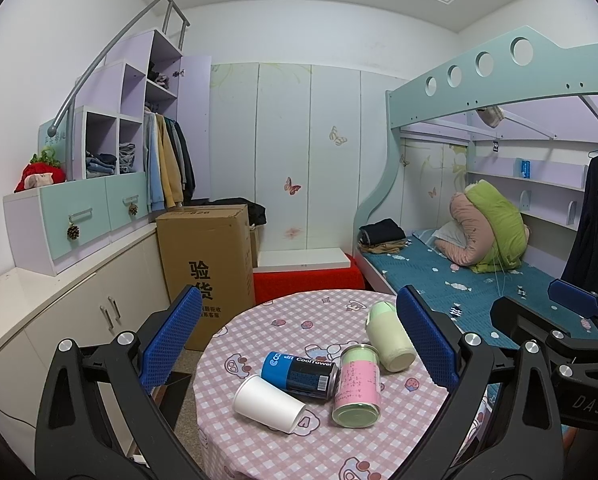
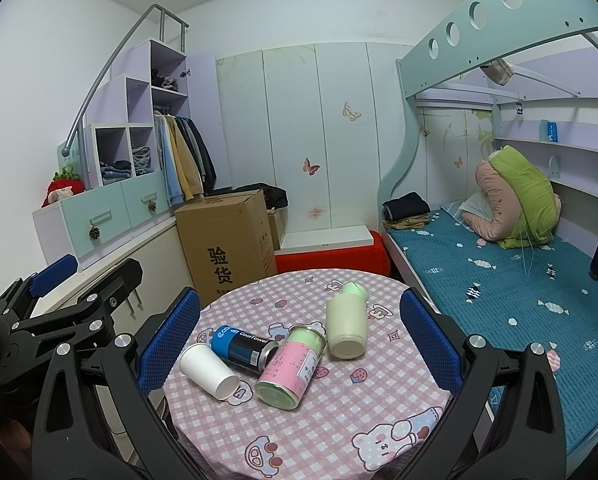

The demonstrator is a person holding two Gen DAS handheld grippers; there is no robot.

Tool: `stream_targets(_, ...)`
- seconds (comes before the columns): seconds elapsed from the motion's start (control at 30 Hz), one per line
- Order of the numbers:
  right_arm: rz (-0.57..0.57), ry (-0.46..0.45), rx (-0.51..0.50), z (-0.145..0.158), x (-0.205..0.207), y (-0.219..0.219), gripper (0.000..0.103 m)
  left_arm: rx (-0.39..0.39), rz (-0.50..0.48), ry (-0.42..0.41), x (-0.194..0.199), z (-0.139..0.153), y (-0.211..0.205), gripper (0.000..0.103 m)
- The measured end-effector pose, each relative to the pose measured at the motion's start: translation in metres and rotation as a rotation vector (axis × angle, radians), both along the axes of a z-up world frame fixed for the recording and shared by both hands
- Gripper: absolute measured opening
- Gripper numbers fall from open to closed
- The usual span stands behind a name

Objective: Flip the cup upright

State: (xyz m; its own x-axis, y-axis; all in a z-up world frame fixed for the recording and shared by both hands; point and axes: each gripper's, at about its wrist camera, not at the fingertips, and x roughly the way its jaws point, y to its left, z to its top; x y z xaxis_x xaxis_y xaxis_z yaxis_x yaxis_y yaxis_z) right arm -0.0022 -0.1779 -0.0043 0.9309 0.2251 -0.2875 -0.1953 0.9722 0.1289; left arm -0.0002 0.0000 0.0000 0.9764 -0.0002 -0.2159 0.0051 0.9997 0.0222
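Bedroom furniture is surrounding the work area: a bunk bed (image 1: 479, 280) is standing at the right, a cardboard box (image 1: 207, 264) at the far left. Four containers are lying on their sides, clustered mid-way across the round tabletop (image 1: 259, 440) and its pink checked cloth.

The white paper cup (image 1: 269, 403), the task's thing, is lying nearest the left edge, its open mouth pointing toward the near right. Its closed end is resting just beside, perhaps touching, the blue can (image 1: 299, 374). A pink-and-green jar (image 1: 358, 386) is lying against the can's right end, and a pale green bottle (image 1: 389, 338) is lying beyond that, toward the far right.

The left gripper (image 1: 299, 344) is hanging above the near side of the tabletop, jaws spread wide, holding nothing. The right gripper (image 2: 299, 344) is likewise wide apart and empty, framing the cluster.

Judgement: neither gripper is touching the cup; the wide spread suits an approach across its body. The cup appears light and likely to roll.
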Motion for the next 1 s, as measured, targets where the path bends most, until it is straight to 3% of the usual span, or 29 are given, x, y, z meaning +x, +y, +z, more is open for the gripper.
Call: stream_targets(1.0,-0.001,0.001,0.002,-0.0005,0.0024,0.0003,0.096,0.001,0.001,-0.001,-0.0009,-0.0009,-0.0010,0.098)
